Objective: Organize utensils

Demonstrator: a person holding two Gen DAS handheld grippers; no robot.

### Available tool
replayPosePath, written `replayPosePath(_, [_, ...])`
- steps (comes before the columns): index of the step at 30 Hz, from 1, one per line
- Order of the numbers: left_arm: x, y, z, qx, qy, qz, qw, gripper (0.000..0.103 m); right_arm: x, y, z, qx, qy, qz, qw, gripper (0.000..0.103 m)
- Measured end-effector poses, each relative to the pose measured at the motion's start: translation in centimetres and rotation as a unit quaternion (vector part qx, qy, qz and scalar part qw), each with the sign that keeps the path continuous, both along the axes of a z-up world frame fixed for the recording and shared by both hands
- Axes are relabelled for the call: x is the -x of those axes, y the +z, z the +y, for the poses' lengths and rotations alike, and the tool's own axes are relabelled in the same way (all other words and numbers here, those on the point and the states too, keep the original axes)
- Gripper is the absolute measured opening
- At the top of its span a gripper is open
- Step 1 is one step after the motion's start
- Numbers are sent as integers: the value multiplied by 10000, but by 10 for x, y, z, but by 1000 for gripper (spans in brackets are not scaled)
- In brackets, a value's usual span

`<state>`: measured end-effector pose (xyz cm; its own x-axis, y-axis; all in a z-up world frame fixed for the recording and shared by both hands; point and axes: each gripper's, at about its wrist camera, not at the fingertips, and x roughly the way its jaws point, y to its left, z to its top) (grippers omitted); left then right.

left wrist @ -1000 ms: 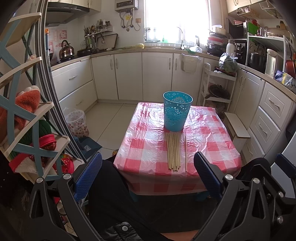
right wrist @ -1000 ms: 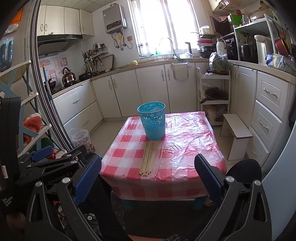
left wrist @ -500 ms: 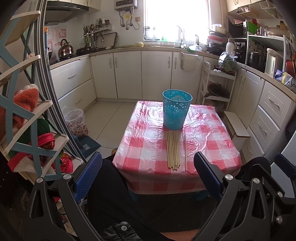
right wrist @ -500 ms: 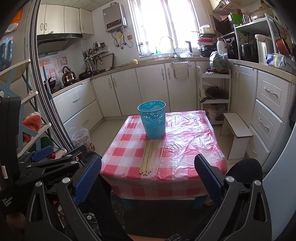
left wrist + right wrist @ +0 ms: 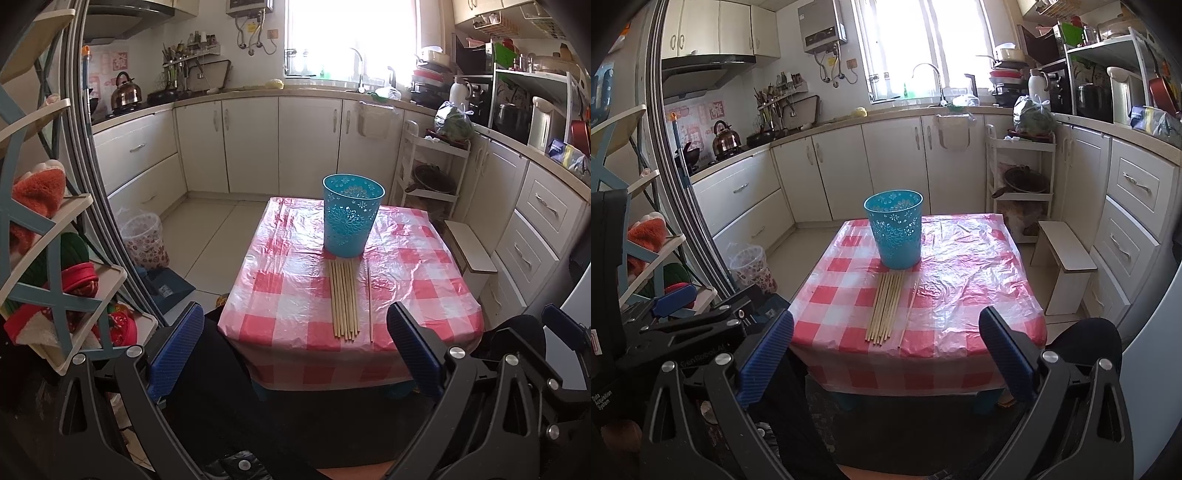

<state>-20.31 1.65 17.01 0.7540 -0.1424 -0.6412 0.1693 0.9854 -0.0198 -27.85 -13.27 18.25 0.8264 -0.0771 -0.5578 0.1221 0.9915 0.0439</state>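
Both tongs wide open and empty, short of the table

Nearest, the left tongs (image 5: 295, 350) and right tongs (image 5: 886, 354) stand spread wide with nothing between their blue pads, held off the near edge of the table (image 5: 424, 295) and clear of its red-and-white checked cover. At 12 o'clock from the left tongs, a bundle of wooden chopsticks (image 5: 345, 297) lies flat, pointing away, with a single stick (image 5: 369, 302) just beside it at its 3 o'clock. Beyond them, at 12 o'clock, an upright blue basket (image 5: 351, 216) stands at the far tips of the bundle.
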Motion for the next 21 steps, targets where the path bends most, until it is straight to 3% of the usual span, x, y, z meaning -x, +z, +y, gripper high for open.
replayPosePath(5, [-35, -25, -11, -187, 21, 294, 9994, 95, -33, -19, -17, -143, -60, 135, 9998, 96])
replayPosePath(10, [-89, -71, -27, -349, 1, 901, 9953, 95, -98, -70, -48, -337, -176, 659, 9971, 95])
replayPosePath(11, [-98, -79, -30, -353, -21, 979, 9946, 95, -113, -82, -54, -380, -188, 769, 9961, 91])
replayPosePath(13, [-118, -97, -35, -347, -45, 1277, 9912, 95, -141, -105, -63, -463, -168, 982, 9939, 69])
replayPosePath(15, [-135, -112, -38, -342, -7, 1430, 9891, 95, -166, -127, -69, -633, -117, 1291, 9895, 59])
replayPosePath(21, [-184, -147, -36, -185, 180, 1714, 9849, 95, -228, -185, -75, -719, -123, 1989, 9773, 42])
